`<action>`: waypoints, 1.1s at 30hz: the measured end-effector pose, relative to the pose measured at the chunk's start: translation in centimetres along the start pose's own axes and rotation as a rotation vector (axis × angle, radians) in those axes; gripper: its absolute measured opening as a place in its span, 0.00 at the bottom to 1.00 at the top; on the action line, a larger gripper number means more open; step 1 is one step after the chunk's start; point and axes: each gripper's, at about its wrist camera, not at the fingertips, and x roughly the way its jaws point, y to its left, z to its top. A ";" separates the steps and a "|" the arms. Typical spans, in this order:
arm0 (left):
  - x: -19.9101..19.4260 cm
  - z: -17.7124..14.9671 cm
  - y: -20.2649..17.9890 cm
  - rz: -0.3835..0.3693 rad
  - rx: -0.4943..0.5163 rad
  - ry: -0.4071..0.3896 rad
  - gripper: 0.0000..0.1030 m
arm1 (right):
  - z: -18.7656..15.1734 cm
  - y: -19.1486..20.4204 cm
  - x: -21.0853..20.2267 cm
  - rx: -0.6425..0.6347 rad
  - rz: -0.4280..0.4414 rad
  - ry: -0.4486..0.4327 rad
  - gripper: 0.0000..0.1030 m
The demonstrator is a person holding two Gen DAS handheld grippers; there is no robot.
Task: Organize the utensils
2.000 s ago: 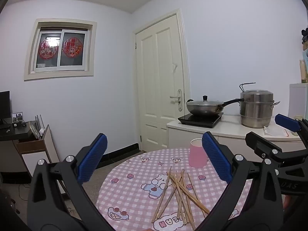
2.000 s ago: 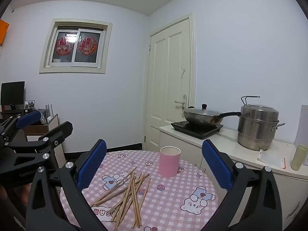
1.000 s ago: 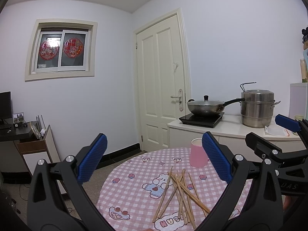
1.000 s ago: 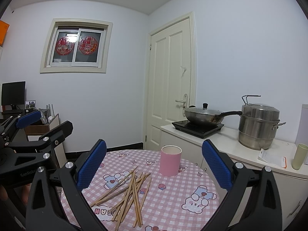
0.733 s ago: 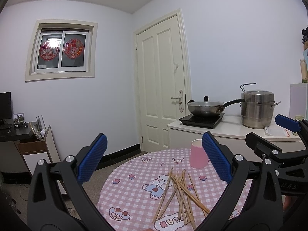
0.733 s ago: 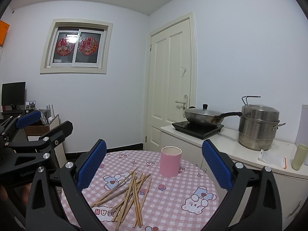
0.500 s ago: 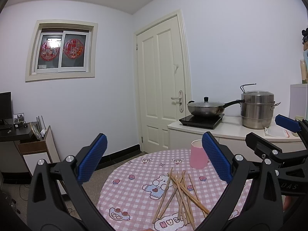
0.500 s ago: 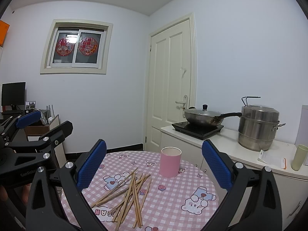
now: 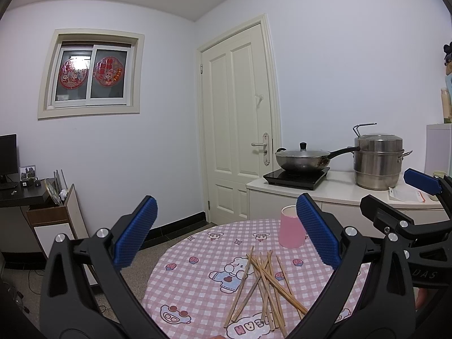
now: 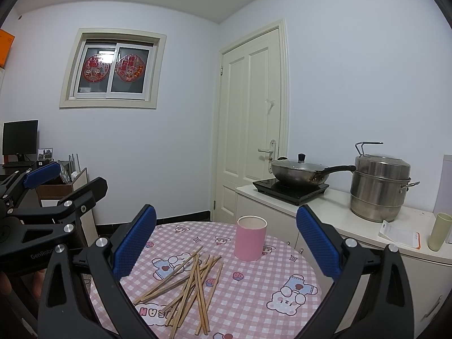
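Several wooden chopsticks (image 9: 264,281) (image 10: 189,282) lie in a loose crossed pile on a round table with a pink checked cloth (image 9: 195,279) (image 10: 254,288). Behind the pile stands an upright pink cup (image 9: 291,230) (image 10: 251,238), empty as far as its rim shows. My left gripper (image 9: 226,234) (image 10: 65,180) is open and held above the table's near left side. My right gripper (image 10: 226,240) (image 9: 395,189) is open too, held above the near right side. Neither holds anything, and both are well short of the chopsticks.
A white counter (image 10: 339,214) behind the table carries an induction hob with a lidded wok (image 10: 299,172), a steel steamer pot (image 10: 378,189), a green cup (image 10: 438,231) and a paper. A closed door (image 10: 251,130) is behind. A desk with a monitor (image 10: 19,138) is at left.
Both views have drifted slightly; the table and cup sit a little lower in frame than two seconds ago. The chopsticks and cup have not moved, and both grippers stay open.
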 end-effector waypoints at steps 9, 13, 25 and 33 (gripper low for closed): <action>0.0 0.1 0.0 -0.001 -0.002 0.002 0.94 | 0.0 0.0 0.0 -0.001 0.001 0.000 0.93; 0.0 0.1 0.0 -0.001 -0.004 0.004 0.94 | 0.0 0.0 0.1 -0.001 0.000 0.001 0.93; 0.3 -0.3 0.1 0.000 -0.003 0.015 0.94 | -0.3 0.2 0.3 0.000 0.003 0.010 0.93; 0.8 -0.5 0.0 -0.002 -0.005 0.027 0.94 | -0.8 0.3 0.9 0.004 0.001 0.021 0.93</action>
